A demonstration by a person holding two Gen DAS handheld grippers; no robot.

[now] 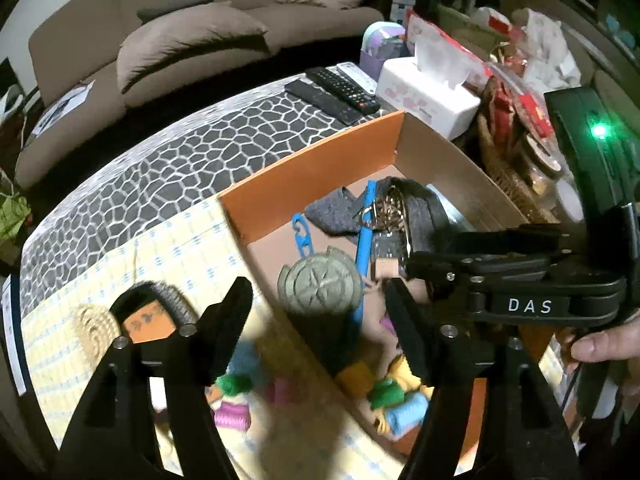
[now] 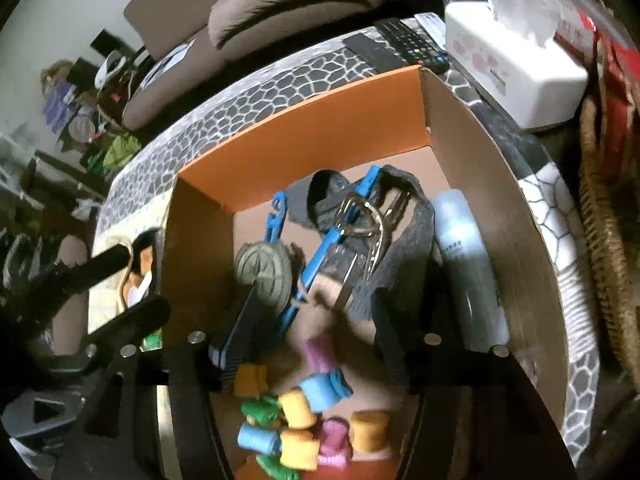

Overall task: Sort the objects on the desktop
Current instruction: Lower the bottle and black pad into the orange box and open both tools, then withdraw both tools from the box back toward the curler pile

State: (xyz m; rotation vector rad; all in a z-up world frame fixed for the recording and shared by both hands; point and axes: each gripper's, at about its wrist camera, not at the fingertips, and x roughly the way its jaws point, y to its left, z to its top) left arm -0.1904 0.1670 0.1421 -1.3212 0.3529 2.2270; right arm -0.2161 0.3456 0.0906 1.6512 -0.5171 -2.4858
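Inside box [image 2: 304, 128], blue hanger [image 2: 320, 248] lies diagonally

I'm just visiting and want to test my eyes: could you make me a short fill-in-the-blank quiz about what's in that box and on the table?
1. The cardboard box has an outer colour of ____.
2. The small coloured thread spools lie ____ the box.
3. The white tissue box stands on the table beside three black and white ____.
4. The long plastic clothes hanger in the box is coloured ____.

Missing words: orange; inside; remote controls; blue
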